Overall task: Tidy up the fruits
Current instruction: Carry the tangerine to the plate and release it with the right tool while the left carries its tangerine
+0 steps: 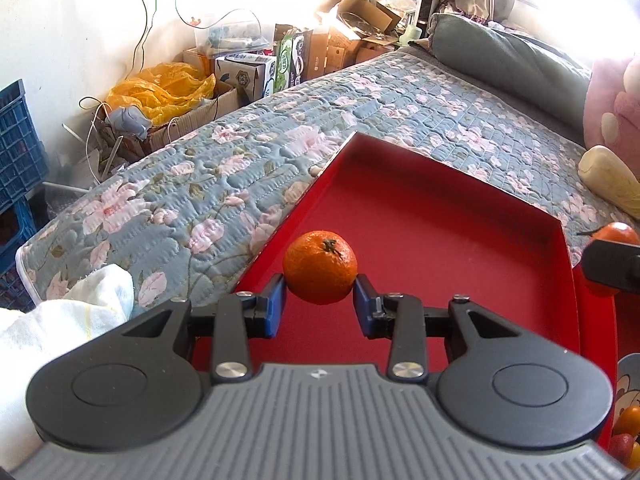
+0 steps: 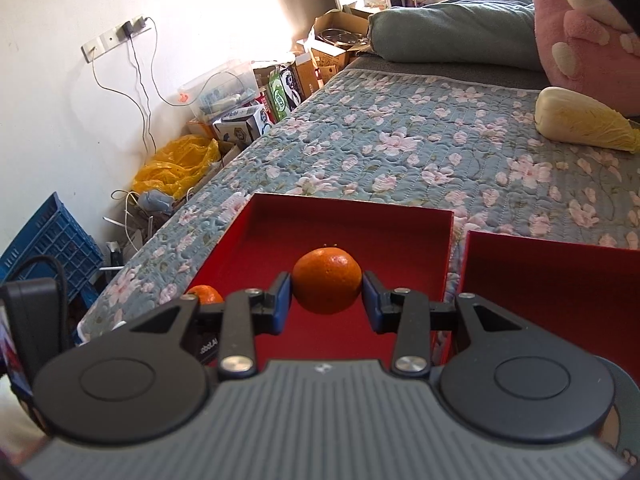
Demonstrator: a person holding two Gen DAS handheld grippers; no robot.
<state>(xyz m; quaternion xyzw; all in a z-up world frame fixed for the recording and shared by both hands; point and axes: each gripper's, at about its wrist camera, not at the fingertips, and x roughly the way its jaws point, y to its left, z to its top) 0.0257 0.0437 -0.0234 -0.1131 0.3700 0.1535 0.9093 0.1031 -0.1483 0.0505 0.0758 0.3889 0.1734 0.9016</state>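
Left tool: clenched on a mandarin, blue pads pressing on both sides of the fruit; tilted down toward the tray.
Left mandarin: held above the near left part of the red tray, stem side up and a little toward the camera, not touching the tray floor as far as visible.
Right tool: clenched on a second mandarin, pads against its left and right sides; also pointed downward at a slant.
Right mandarin: lifted over the same red tray, near its front edge, small stem at top.
Right tool in left view: dark part at the right edge, with the orange fruit showing just above it.
Left tool in right view: mostly hidden behind the right tool body; its mandarin visible low at left.
Second red tray: just beside the first one, on its right, narrow gap between.
Bed: flowered quilt, carrying both trays.
Napa cabbage: lying on the quilt, well apart from the trays, near a pink pillow.
Floor side: yellow plastic bag, cardboard boxes, blue crate by the wall.
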